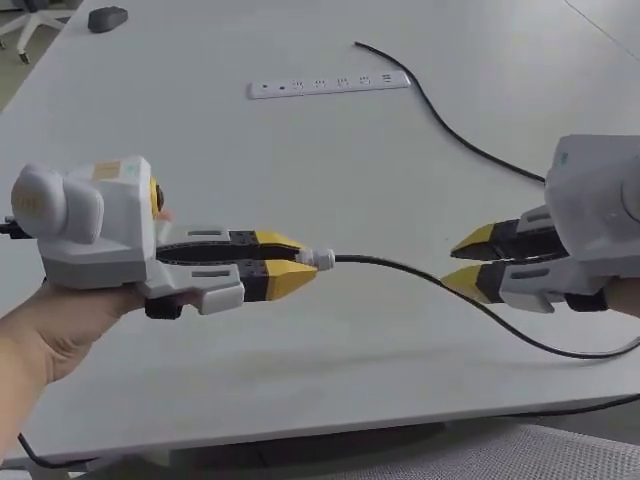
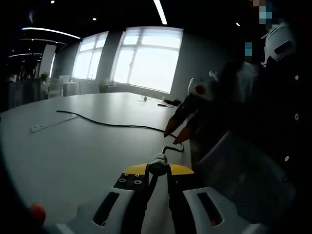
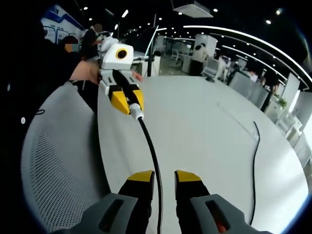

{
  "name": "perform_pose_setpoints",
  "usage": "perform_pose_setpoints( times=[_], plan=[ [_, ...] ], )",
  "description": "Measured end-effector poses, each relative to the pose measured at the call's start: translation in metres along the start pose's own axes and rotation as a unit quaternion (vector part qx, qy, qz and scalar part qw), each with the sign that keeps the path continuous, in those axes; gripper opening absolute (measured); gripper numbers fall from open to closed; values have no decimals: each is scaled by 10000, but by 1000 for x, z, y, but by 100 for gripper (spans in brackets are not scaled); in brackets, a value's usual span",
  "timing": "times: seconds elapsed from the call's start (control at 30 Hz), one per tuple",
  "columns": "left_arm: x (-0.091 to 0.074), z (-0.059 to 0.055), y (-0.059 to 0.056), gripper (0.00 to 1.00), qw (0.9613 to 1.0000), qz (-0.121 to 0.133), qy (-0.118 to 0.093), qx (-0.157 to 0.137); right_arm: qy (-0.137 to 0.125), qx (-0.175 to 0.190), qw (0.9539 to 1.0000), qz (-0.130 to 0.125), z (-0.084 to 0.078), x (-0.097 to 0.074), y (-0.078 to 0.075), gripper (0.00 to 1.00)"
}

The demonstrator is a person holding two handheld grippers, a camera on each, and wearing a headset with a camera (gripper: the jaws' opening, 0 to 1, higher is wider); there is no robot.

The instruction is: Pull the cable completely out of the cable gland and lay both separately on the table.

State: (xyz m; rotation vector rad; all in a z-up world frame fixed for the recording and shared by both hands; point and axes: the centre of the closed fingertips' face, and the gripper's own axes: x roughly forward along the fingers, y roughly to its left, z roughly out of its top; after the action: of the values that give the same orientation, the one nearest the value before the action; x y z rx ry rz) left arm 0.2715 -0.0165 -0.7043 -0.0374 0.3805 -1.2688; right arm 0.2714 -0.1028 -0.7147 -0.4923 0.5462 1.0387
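The left gripper (image 1: 300,265) clamps the white cable gland (image 1: 322,259) above the worktop (image 1: 300,160). From the gland the black cable (image 1: 400,268) runs between the right gripper's (image 1: 468,262) parted, empty fingers (image 3: 139,181). Closing off-centre could miss it; a weak pinch could slip, or yank the gland loose.

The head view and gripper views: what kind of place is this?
Probably an open-plan office: a large white table with a power strip and a computer mouse, big windows, and a mesh office chair.
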Motion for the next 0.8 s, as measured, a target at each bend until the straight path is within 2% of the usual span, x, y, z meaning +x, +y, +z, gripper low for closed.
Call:
perform_pose_setpoints(
  times=[0.13, 0.23, 0.27, 0.3, 0.33, 0.37, 0.6, 0.8],
  plan=[
    [1, 0, -2, 15, 10000, -14, 15, 15, -146, -430, 9988, 168, 25, 11, 13, 11],
    [2, 1, -3, 15, 10000, -13, 16, 23, -158, -571, 9977, 330, 32, 23, 19, 10],
    [2, 1, -3, 15, 10000, -8, 22, 39, -136, -609, 9974, 366, 33, 26, 21, 9],
    [1, 1, -4, 15, 10000, -14, 19, 31, -94, -692, 9963, 508, 34, 30, 27, 9],
    [1, 1, -4, 15, 10000, -15, 15, 36, -53, -706, 9964, 477, 34, 33, 28, 9],
    [1, 1, -5, 15, 10000, -15, 23, 55, 1, -874, 9951, 462, 33, 37, 28, 9],
    [0, -2, -6, 15, 10000, -14, 50, 41, 119, -1049, 9930, 529, 33, 46, 36, 4],
    [-1, -2, -6, 15, 10000, -19, 45, 46, 91, -1079, 9929, 481, 34, 44, 35, 0]
  ],
)
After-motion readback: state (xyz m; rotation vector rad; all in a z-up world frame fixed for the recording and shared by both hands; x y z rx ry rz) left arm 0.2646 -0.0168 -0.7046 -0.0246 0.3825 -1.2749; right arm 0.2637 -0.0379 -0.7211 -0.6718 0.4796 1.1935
